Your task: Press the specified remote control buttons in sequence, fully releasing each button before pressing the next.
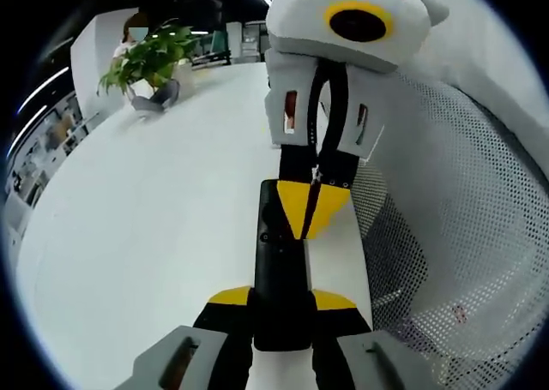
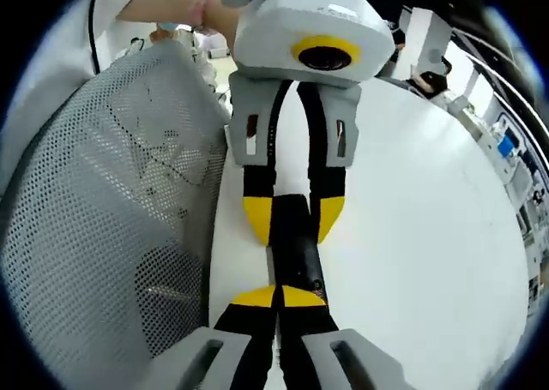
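Big white tabletop (image 1: 146, 219), mesh chair back (image 2: 103, 219) alongside it. Left hand-held gripper (image 1: 281, 309) pinches one end of the black remote (image 1: 279, 270) over the tabletop edge; right hand-held gripper (image 2: 279, 297) has its tips pressed together on the other end.

Potted plant (image 1: 150, 60) on white table (image 1: 154, 210); mesh chair back (image 2: 103, 201)
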`<state>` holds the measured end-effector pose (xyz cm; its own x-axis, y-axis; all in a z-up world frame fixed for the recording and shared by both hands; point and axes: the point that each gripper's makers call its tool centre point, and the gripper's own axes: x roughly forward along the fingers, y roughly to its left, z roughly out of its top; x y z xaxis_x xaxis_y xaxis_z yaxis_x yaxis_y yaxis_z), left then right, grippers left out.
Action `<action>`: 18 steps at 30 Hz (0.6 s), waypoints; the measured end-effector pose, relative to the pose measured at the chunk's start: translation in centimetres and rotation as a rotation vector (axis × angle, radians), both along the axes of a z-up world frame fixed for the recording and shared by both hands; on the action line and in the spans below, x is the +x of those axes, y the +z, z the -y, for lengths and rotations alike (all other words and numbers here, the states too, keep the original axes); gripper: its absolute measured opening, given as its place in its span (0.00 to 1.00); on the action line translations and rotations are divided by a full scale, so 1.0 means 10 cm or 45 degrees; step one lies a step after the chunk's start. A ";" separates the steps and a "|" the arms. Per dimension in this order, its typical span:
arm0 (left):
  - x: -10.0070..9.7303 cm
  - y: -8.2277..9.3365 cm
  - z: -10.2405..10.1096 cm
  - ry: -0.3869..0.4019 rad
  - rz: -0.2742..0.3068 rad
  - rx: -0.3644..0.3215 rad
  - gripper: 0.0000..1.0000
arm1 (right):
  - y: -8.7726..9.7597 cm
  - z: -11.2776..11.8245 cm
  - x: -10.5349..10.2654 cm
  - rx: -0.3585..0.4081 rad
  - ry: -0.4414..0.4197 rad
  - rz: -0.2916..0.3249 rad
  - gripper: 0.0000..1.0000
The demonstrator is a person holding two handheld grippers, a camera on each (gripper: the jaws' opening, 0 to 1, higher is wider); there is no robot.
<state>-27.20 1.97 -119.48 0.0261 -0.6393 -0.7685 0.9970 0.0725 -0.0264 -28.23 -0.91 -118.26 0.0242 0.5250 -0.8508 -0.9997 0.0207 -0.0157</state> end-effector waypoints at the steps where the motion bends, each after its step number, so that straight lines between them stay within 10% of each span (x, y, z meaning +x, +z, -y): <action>1: 0.00 0.00 0.00 -0.001 0.000 -0.001 0.24 | 0.03 -0.01 0.04 0.005 0.005 0.013 0.00; 18: 0.01 0.00 0.00 -0.003 0.001 0.000 0.24 | -0.03 -0.06 0.08 -0.107 0.124 0.090 0.00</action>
<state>-27.14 1.96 -119.50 0.0254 -0.6392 -0.7687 0.9972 0.0700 -0.0253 -27.48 -0.31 -118.51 0.0378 0.4550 -0.8897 -0.9932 -0.0809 -0.0836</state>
